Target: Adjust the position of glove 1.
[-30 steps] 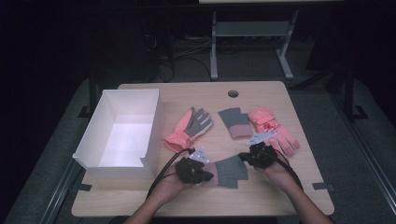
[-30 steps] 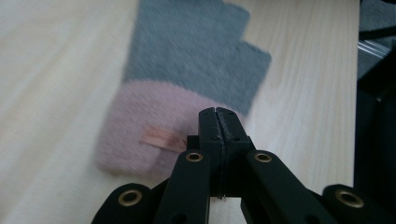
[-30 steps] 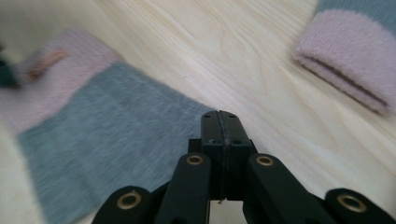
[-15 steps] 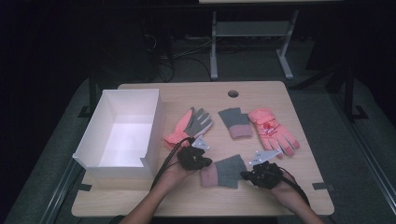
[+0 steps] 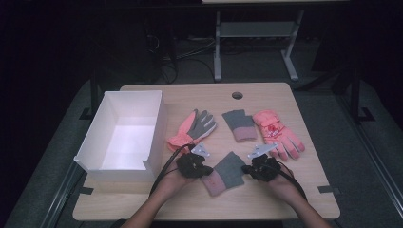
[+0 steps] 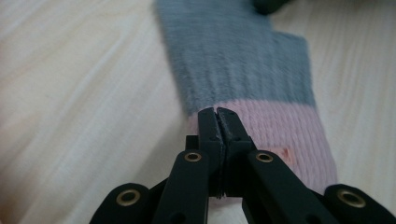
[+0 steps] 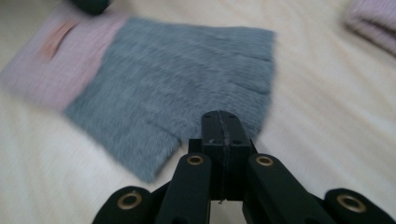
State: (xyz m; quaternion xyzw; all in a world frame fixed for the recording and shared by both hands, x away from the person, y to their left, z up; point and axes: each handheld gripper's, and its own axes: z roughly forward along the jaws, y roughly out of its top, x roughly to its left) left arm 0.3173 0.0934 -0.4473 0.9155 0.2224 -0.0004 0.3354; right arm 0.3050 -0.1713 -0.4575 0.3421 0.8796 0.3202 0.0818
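A grey knit fingerless glove (image 5: 227, 171) with a pink cuff lies flat near the table's front edge, between my two grippers. My left gripper (image 5: 205, 173) sits at its cuff end. In the left gripper view the jaws (image 6: 217, 114) are pressed together at the corner of the pink cuff (image 6: 280, 135), apparently pinching it. My right gripper (image 5: 245, 169) is at the glove's grey end. In the right gripper view its jaws (image 7: 221, 119) are shut, with the tips over the edge of the grey knit (image 7: 177, 88), which lies flat and blurred.
A white open box (image 5: 158, 127) stands at the left. Behind the grippers lie an orange and grey glove (image 5: 194, 127), a second grey glove with pink cuff (image 5: 239, 124) and a pink ski glove (image 5: 278, 134). A cable hole (image 5: 237, 95) is near the far edge.
My right gripper has come down from beside the pink ski glove, swung to the front right, and now rests at the grey glove's right end. The left gripper has barely shifted.
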